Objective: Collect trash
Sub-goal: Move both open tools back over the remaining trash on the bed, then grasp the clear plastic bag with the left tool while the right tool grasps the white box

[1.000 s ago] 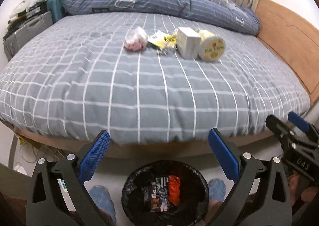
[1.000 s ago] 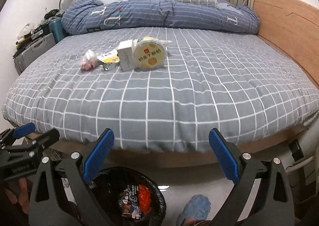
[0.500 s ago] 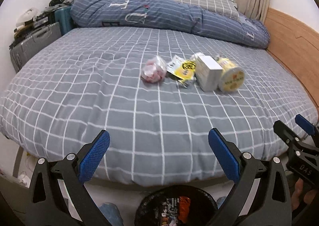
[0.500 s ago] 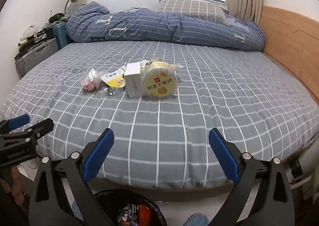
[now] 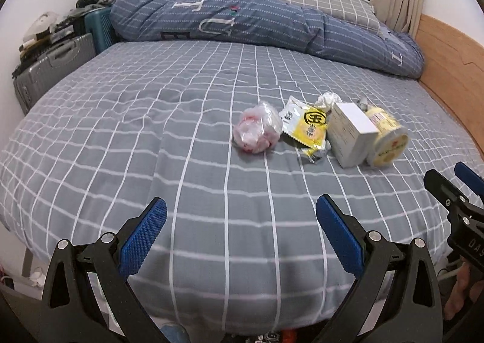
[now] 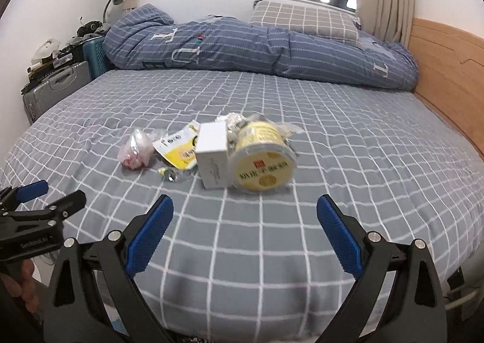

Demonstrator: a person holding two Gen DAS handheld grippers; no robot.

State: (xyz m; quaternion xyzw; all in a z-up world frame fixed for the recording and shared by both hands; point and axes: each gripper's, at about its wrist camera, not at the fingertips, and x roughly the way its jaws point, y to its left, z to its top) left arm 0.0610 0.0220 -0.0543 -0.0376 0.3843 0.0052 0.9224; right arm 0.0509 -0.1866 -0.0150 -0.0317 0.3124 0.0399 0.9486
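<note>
Trash lies in a row on the grey checked bed (image 5: 151, 137): a crumpled clear bag with pink bits (image 5: 257, 131), a yellow snack packet (image 5: 308, 128), a white box (image 5: 351, 134) and a yellow round tub (image 5: 388, 143) on its side. In the right wrist view the same bag (image 6: 136, 149), packet (image 6: 178, 149), box (image 6: 213, 158) and tub (image 6: 261, 163) appear closer. My left gripper (image 5: 242, 237) hangs open over the bed's near edge, empty. My right gripper (image 6: 245, 234) is open and empty, short of the tub.
A folded blue duvet (image 5: 257, 22) and a pillow (image 5: 323, 1) lie at the far side. A wooden headboard (image 5: 450, 62) runs along the right. Suitcases (image 5: 51, 68) stand at the left. A sliver of the trash bin (image 5: 272, 337) shows below the bed edge.
Both grippers have risen and moved forward over the bed toward the trash. The bin with its wrappers has slid almost out of both views. Both stay open.
</note>
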